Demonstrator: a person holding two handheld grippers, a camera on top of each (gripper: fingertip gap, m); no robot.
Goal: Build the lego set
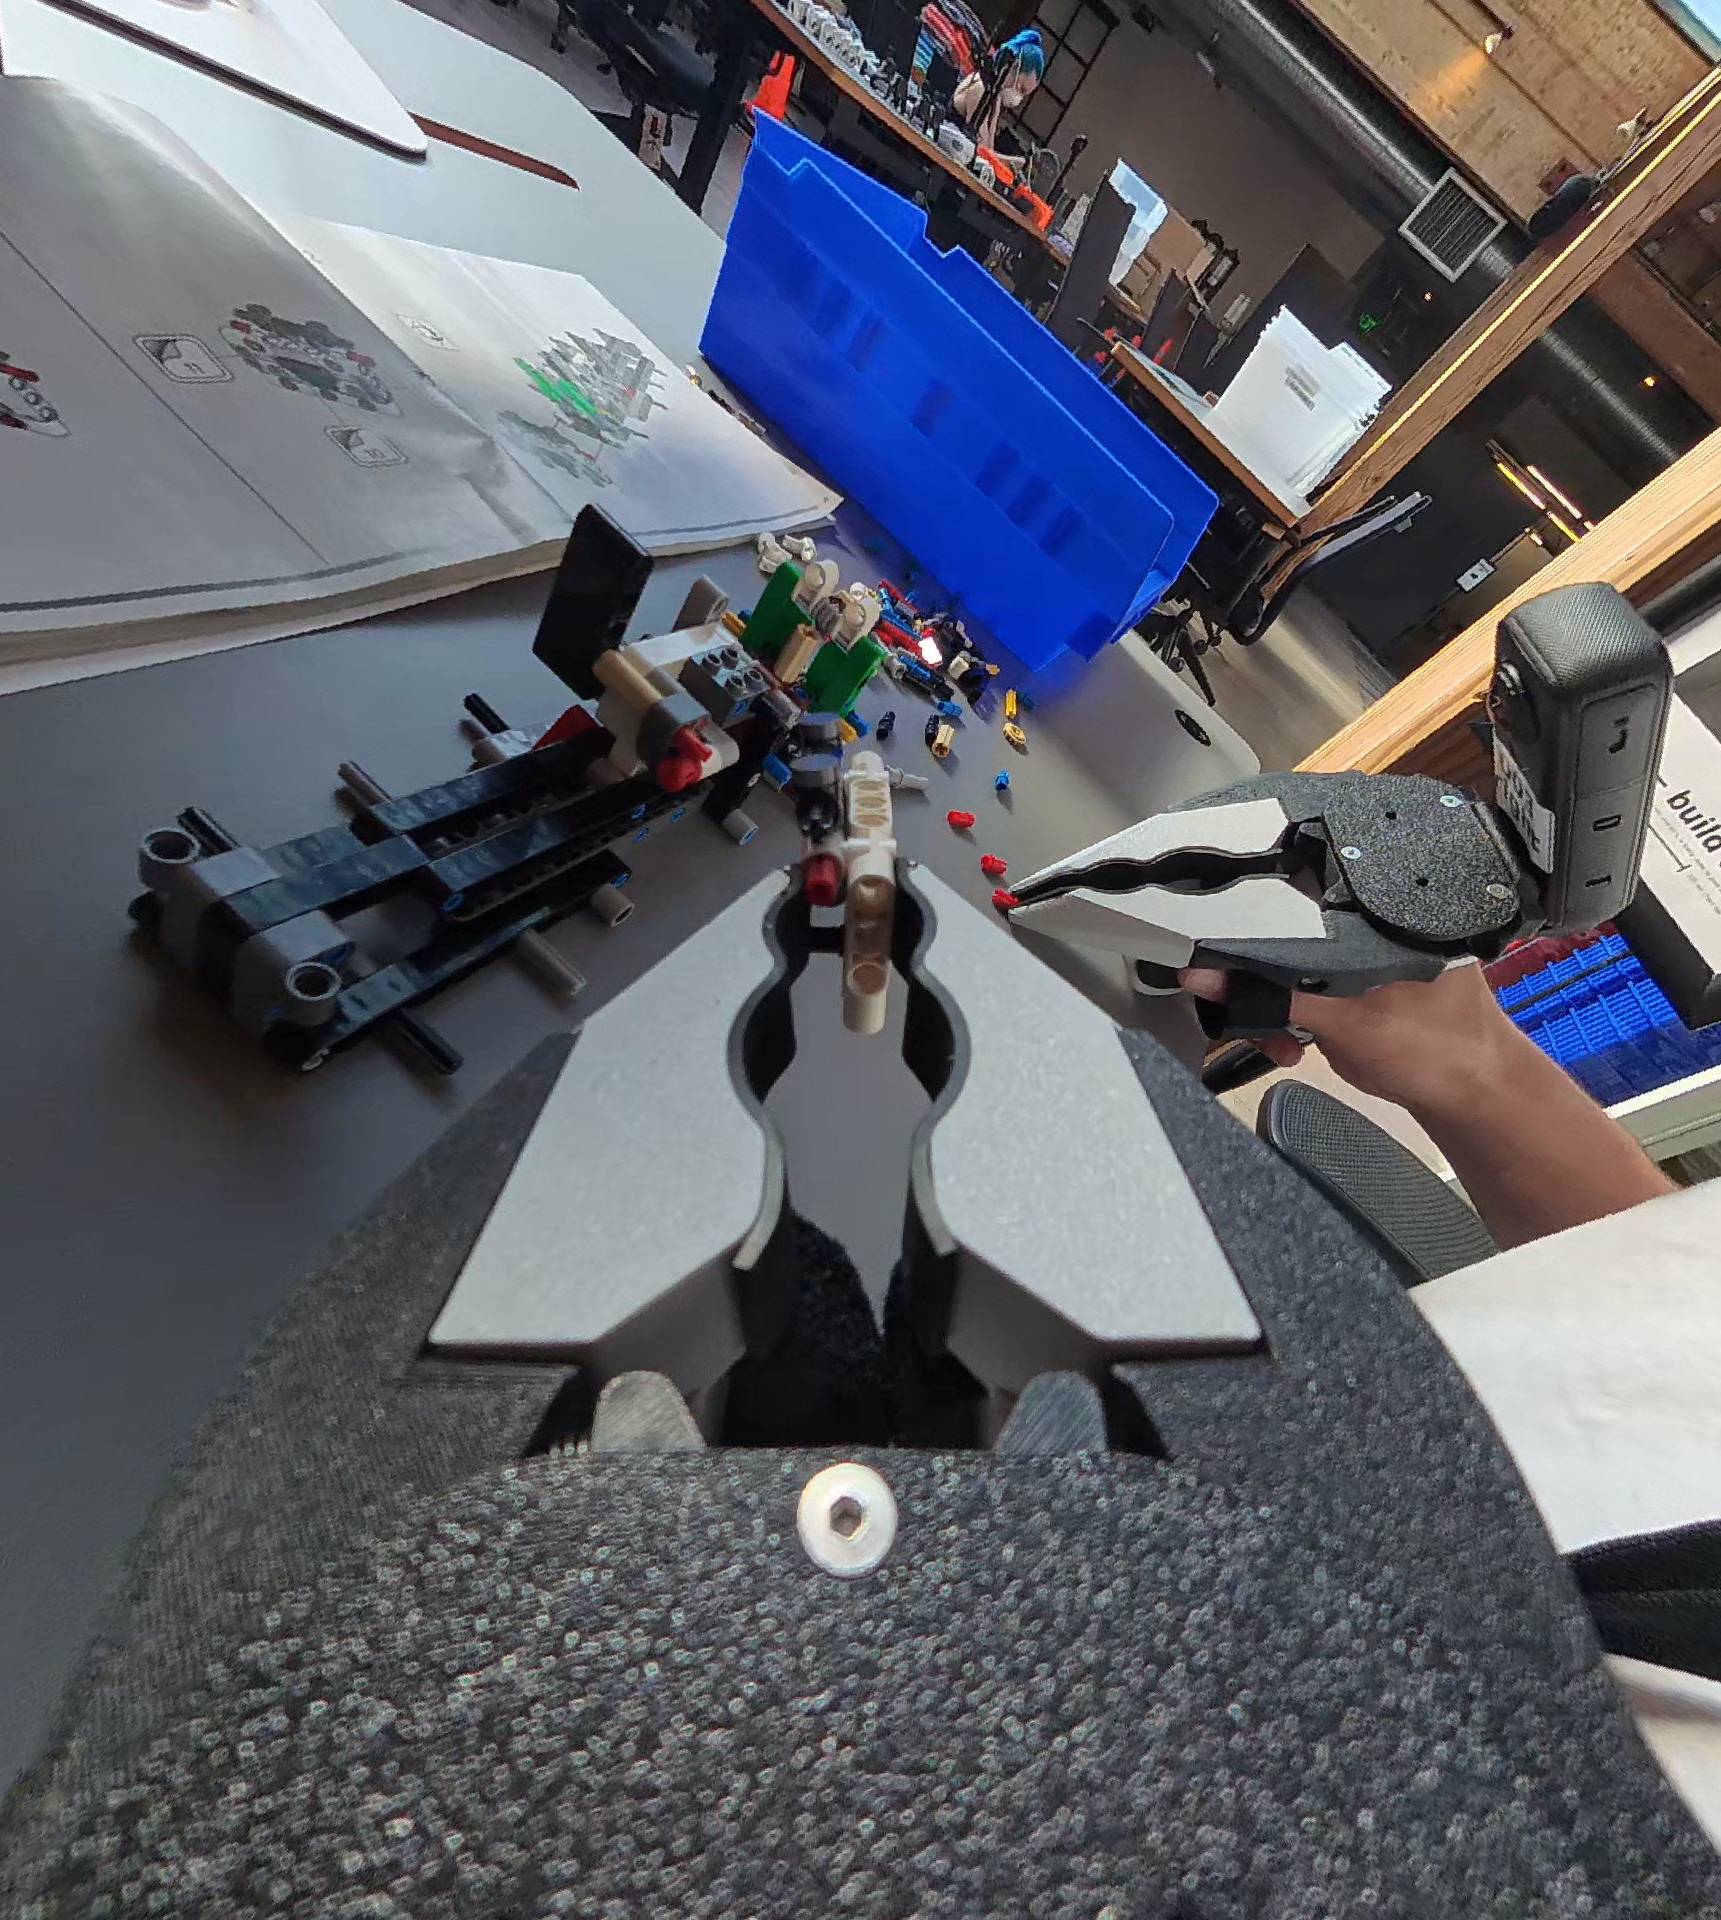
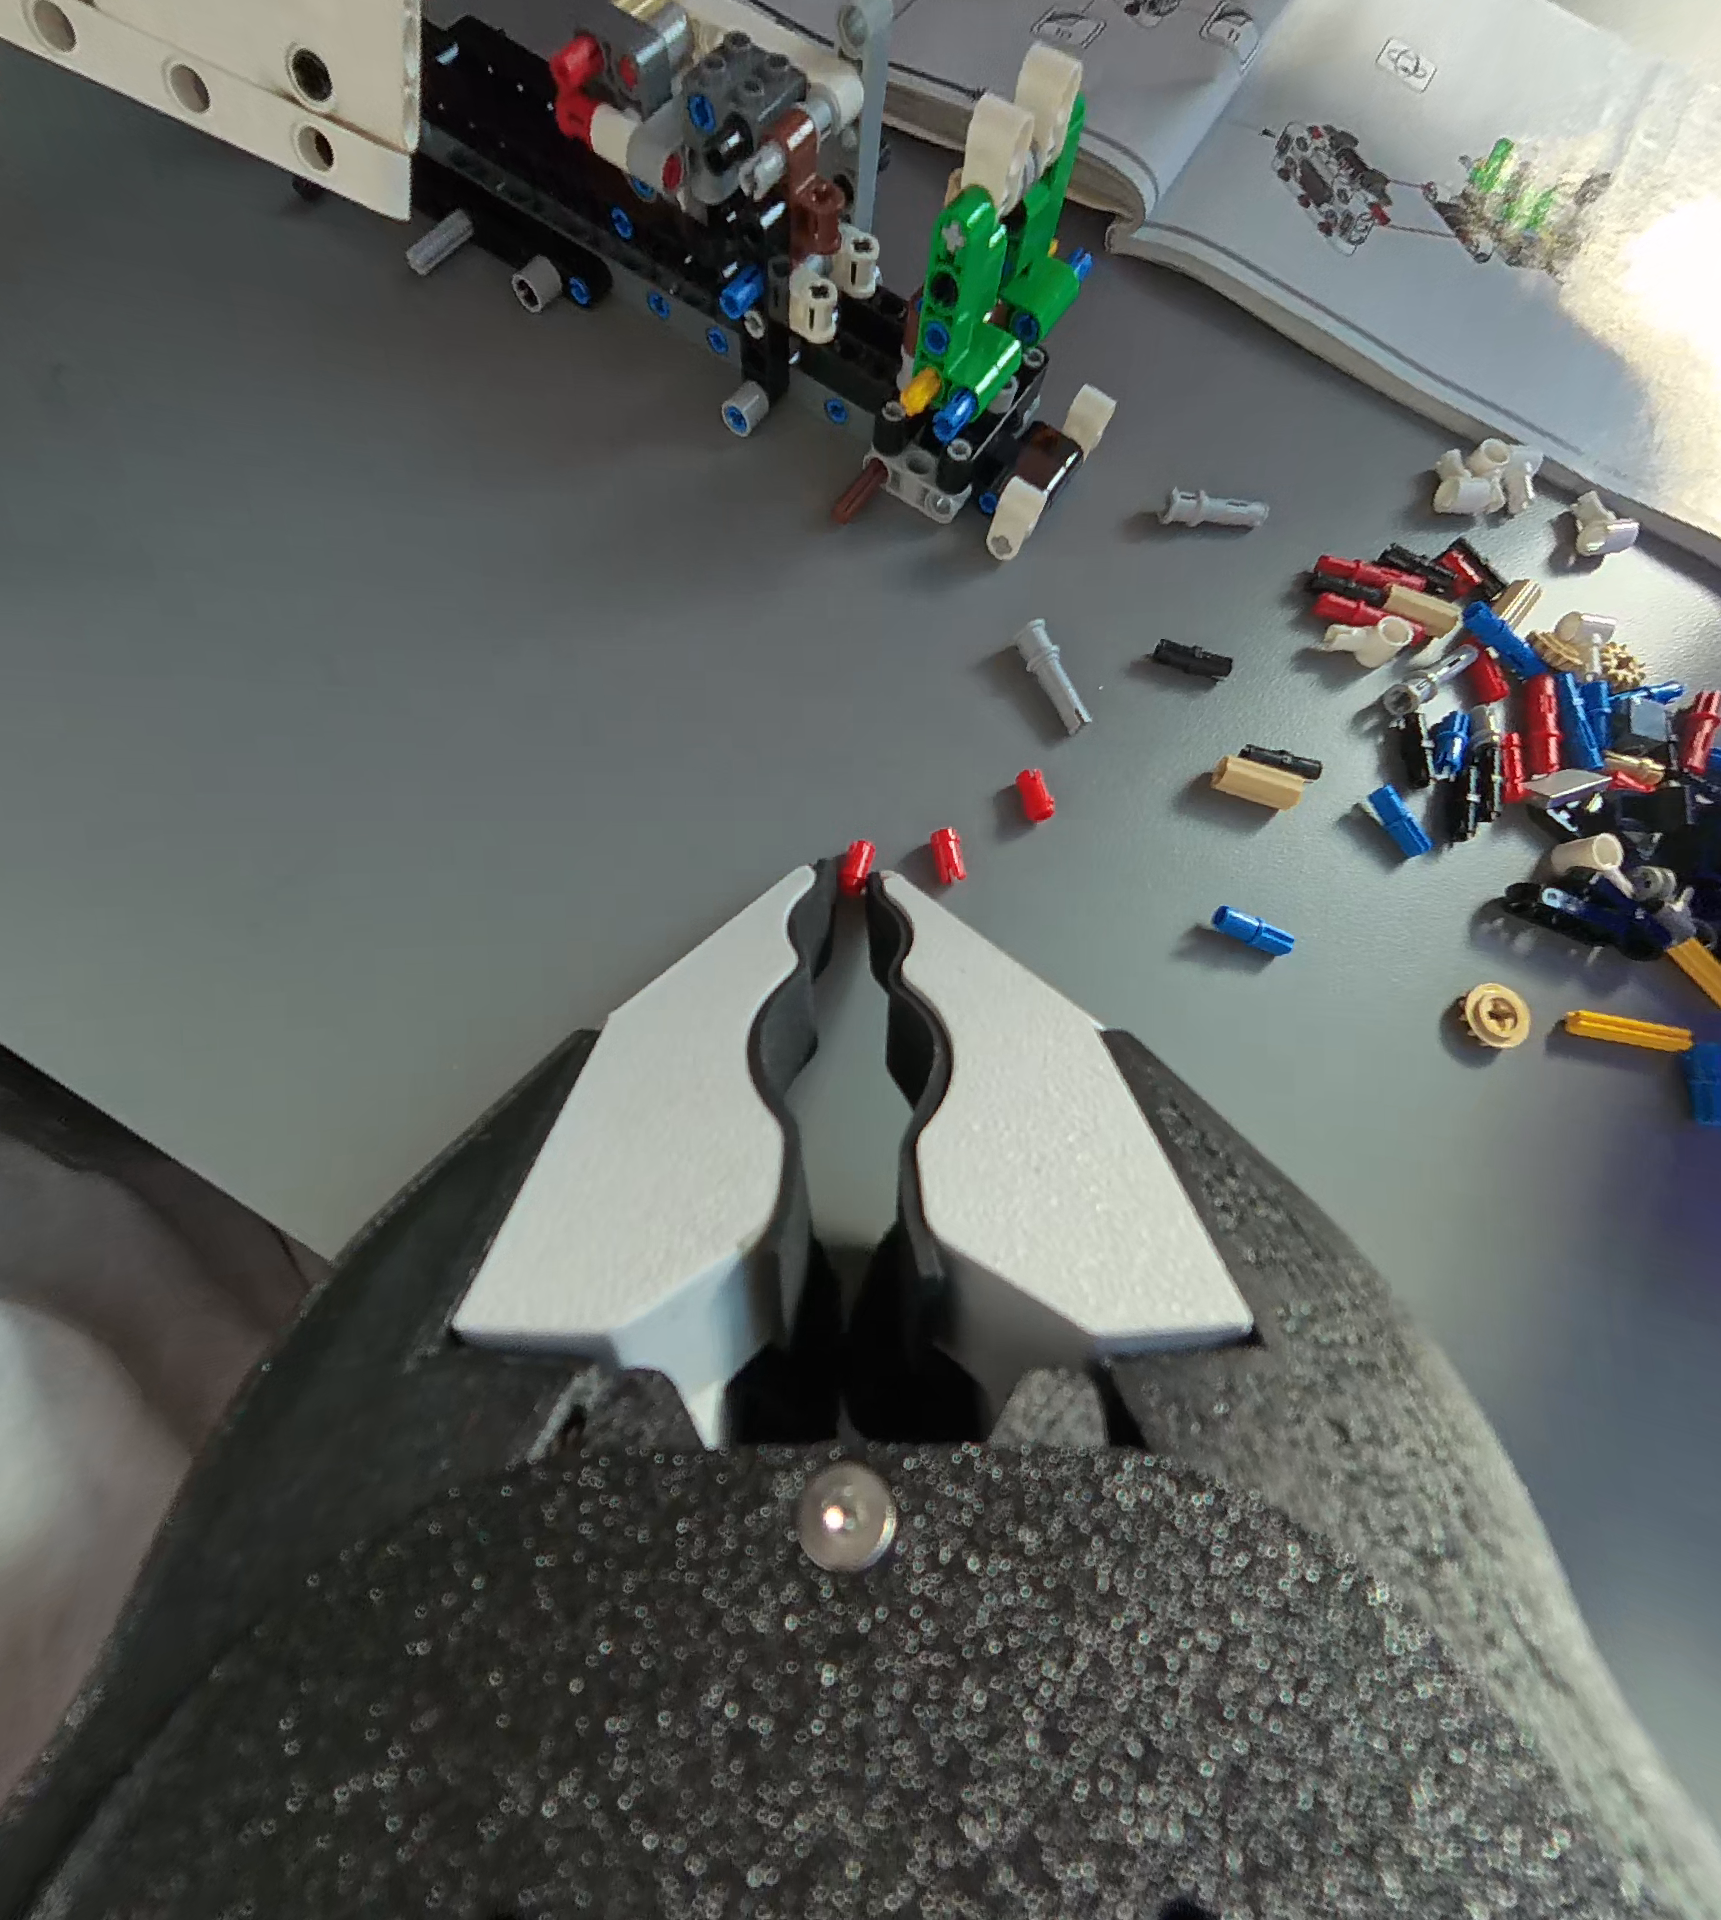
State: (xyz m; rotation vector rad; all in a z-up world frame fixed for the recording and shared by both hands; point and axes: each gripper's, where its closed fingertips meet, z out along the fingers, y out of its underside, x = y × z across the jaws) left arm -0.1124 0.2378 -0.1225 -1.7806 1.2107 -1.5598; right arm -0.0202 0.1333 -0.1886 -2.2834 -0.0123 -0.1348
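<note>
We've got the left gripper point(image 1: 851, 894) up off the grey table point(image 1: 160, 831), its jaws narrowed and clamped on a small white beam assembly point(image 1: 866, 914) with a red pin stuck out of its side. The piece stands nearly upright between the fingertips, pads pressed on either flank.

Off to the right of that held assembly, our right gripper point(image 2: 851, 883) is down at the tabletop, jaws almost together, pinching the near end of a tiny red pin point(image 2: 856, 862). In the left wrist view the same red pin point(image 1: 1003, 900) pokes out of its tip. Two more red pins point(image 2: 947, 854) lie in a short row just beyond it, and farther right sits a loose pile of pins and connectors point(image 2: 1562, 727) in red, blue, black and tan.

Left of the held assembly lies the long black chassis build point(image 1: 399, 862), with green parts point(image 2: 991, 281) at its far end. Behind it, the open instruction booklet point(image 1: 212, 364) and a blue bin point(image 1: 939, 416).
</note>
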